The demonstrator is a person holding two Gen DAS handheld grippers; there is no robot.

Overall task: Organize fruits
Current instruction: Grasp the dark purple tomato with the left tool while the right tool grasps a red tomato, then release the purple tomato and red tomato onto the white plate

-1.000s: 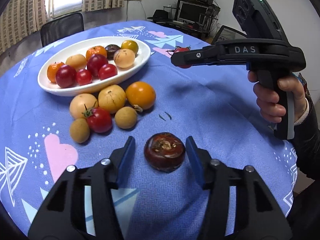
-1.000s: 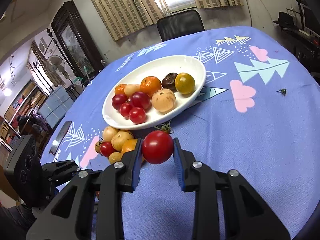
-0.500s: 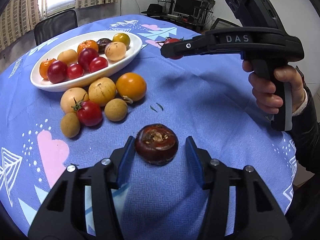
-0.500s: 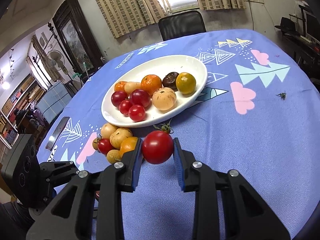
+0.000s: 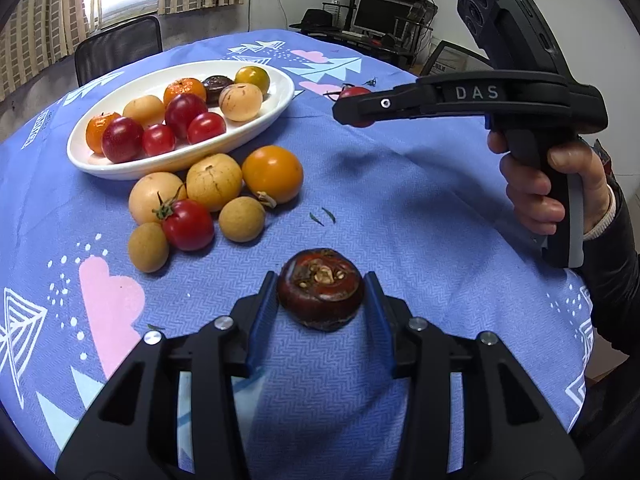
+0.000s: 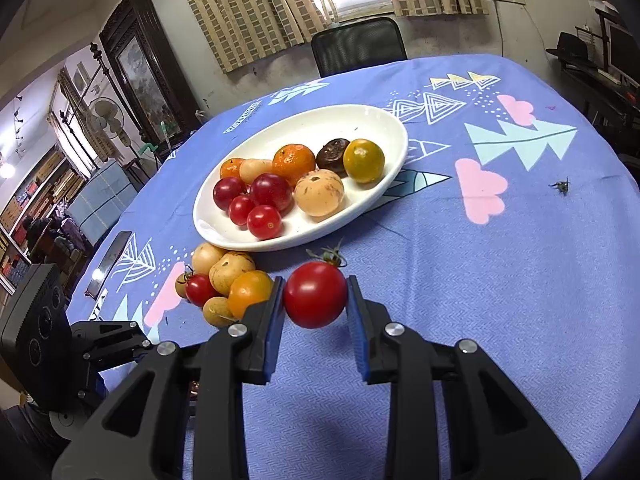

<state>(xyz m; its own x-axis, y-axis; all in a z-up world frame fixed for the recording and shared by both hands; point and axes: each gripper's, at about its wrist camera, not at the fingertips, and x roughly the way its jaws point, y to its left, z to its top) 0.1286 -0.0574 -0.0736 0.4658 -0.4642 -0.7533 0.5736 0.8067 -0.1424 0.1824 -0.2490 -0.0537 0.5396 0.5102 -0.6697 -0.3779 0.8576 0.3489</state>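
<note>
A: At the bottom centre of the left wrist view, our left gripper (image 5: 320,292) has closed onto the dark brown fruit (image 5: 321,288), both blue pads touching its sides. We cannot tell whether it is off the tablecloth (image 5: 400,200).

B: And low in the right wrist view, our right gripper (image 6: 315,300) is nearly closed on a red tomato (image 6: 315,294), which it carries above the cloth.

A: So we judge this the carrying step. Just beyond, at middle left, a loose cluster of fruits (image 6: 224,280) waits on the cloth.

B: Farther up, mid-frame, the white plate (image 6: 384,128) is half full. Next we should bring the tomato over its bare upper part, then open.
</note>
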